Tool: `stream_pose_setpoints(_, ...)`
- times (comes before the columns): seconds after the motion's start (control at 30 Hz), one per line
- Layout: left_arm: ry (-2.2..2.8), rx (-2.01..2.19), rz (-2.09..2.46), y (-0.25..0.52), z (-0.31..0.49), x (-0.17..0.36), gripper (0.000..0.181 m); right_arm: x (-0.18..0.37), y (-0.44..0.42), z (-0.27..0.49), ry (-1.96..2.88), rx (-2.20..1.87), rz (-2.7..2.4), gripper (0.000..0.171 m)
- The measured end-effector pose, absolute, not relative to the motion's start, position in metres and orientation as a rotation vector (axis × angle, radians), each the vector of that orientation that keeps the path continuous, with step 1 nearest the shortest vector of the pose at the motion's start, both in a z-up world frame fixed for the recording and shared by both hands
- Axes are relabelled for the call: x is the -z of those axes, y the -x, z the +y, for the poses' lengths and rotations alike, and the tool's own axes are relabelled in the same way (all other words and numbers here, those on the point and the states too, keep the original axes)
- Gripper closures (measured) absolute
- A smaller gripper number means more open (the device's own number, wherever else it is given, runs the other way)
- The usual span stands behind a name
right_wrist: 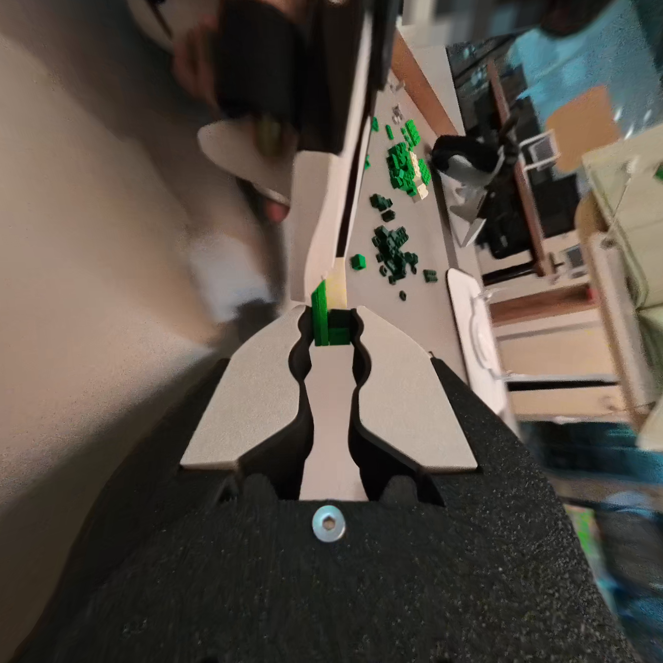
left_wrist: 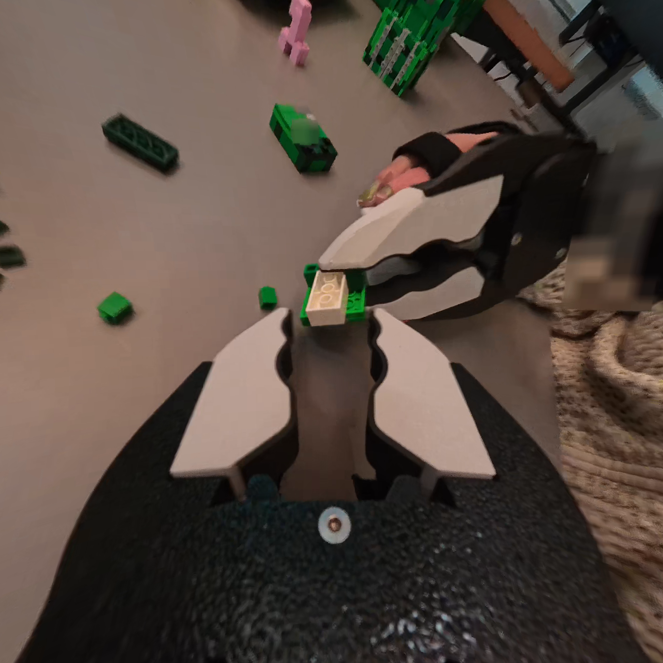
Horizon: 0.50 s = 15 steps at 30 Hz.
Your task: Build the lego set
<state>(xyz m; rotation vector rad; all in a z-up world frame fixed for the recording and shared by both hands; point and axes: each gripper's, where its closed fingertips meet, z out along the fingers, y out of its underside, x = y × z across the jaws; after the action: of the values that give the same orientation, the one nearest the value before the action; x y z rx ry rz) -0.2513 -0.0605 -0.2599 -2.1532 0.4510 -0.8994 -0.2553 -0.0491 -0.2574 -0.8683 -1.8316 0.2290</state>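
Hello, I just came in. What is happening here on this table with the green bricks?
A person is building a lego set with two tools. The right hand-held gripper is shut on a small assembly: a white brick sitting on a green plate. The left hand-held gripper is open, right in front of that assembly, gripping nothing. Loose green bricks, a pink figure and a larger green build lie on the grey table.

A smooth grey-beige desk (left_wrist: 143, 222) fills most of the left wrist view, evenly and softly lit, and a pale knitted textile (left_wrist: 610, 412) lies at the right edge of the frame. At the upper right of that view an orange-brown board (left_wrist: 531, 46) stands on dark legs. In the right wrist view, light wooden furniture (right_wrist: 559, 323) sits at the right, with blurred blue-lit surroundings (right_wrist: 581, 53) at the upper right.
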Motion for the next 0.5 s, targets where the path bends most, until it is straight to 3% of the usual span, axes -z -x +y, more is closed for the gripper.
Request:
stream_pose_setpoints(0.03, 2.129, 0.801, 0.501, 0.255, -0.057, 0.258, 0.131, 0.257, 0.255, -0.048, 0.924, -0.284, -1.823, 0.152)
stream_pose_setpoints(0.13, 1.985, 0.364, 0.719, 0.269, -0.048, 0.250, 0.129, 0.253, 0.253, -0.045, 1.055, -0.458, -1.794, 0.152)
stream_pose_setpoints(0.27, 1.720, 0.103, 0.926, 0.256, -0.049, 0.230, 0.140, 0.254, 0.249, -0.049, 1.114, -0.588, -1.818, 0.152)
stream_pose_setpoints(0.5, 1.642, 0.129, 1.051, 0.238, -0.059, 0.232, 0.173, 0.251, 0.245, -0.051, 1.119, -0.635, -1.835, 0.152)
